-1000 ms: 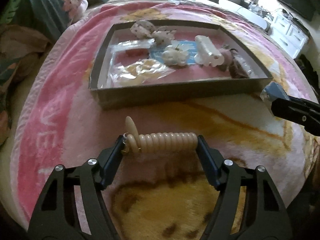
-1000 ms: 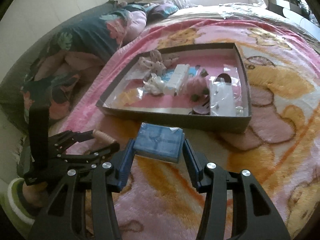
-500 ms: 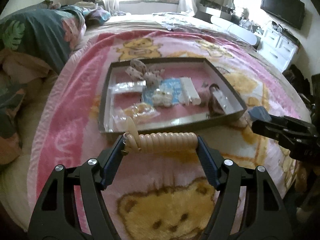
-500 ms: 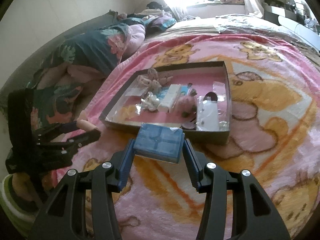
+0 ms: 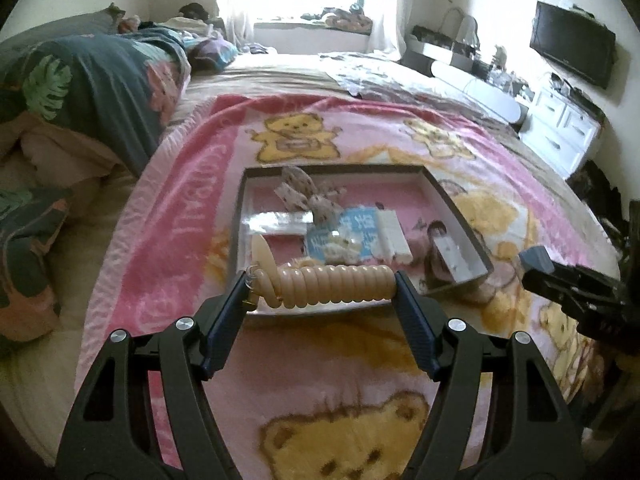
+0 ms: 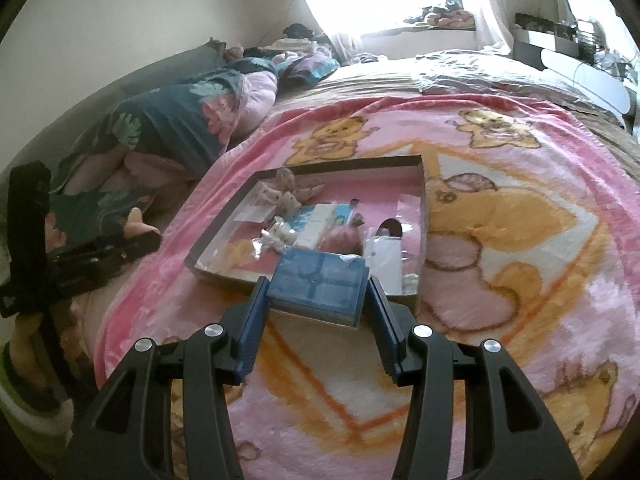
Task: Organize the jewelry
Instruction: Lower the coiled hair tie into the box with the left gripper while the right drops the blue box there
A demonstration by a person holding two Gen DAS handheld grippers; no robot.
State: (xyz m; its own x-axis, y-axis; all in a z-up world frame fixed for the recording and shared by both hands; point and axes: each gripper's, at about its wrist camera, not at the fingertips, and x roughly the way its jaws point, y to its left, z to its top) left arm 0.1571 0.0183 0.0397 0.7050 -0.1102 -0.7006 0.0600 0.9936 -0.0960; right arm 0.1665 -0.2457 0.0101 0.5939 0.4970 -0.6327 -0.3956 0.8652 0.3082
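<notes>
**Both grippers loaded, held above the tray**

The left gripper (image 5: 322, 286) clamps a beige spiral hair tie (image 5: 328, 286) end to end between its fingers, so the coil spans the jaws without sagging. The right gripper (image 6: 318, 294) pinches a small blue gift box (image 6: 318, 286) by its side walls, keeping it level. Both hang over the pink teddy-bear blanket (image 6: 500, 280), just near of the shallow tray (image 5: 460, 216) of bagged trinkets, likely to be sorted in.
</notes>
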